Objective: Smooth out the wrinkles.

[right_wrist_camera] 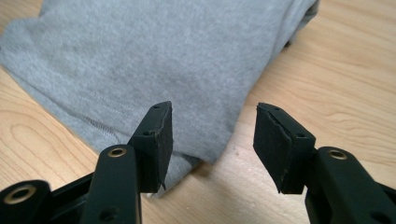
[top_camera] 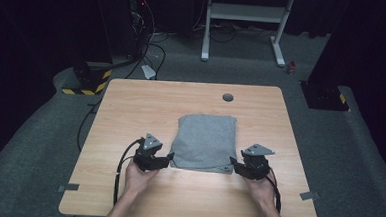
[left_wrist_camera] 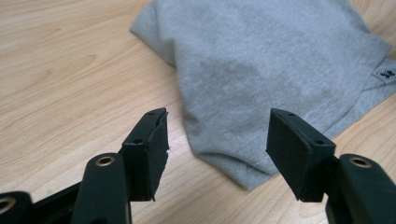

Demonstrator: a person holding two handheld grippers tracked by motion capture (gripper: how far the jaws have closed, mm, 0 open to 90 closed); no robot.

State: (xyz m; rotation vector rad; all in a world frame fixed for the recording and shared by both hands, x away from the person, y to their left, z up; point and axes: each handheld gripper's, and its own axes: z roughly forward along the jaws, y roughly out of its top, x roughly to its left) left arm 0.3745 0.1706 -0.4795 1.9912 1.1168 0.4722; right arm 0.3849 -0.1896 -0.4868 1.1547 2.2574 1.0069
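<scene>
A folded grey garment [top_camera: 205, 141] lies flat at the middle of the wooden table [top_camera: 131, 105]. My left gripper [top_camera: 169, 157] is open at its near left corner, and that corner of the garment [left_wrist_camera: 243, 172] lies between the two jaws. My right gripper [top_camera: 232, 161] is open at the near right corner, where the garment [right_wrist_camera: 205, 154] reaches in between its jaws. A small label [left_wrist_camera: 386, 73] is sewn at the hem. Neither gripper holds anything.
A round cable hole [top_camera: 227, 97] sits near the table's far edge. Tape marks [top_camera: 68, 187] are at the near corners. Beyond the table stand a white frame [top_camera: 245, 21] and dark equipment with cables [top_camera: 134, 35] on grey carpet.
</scene>
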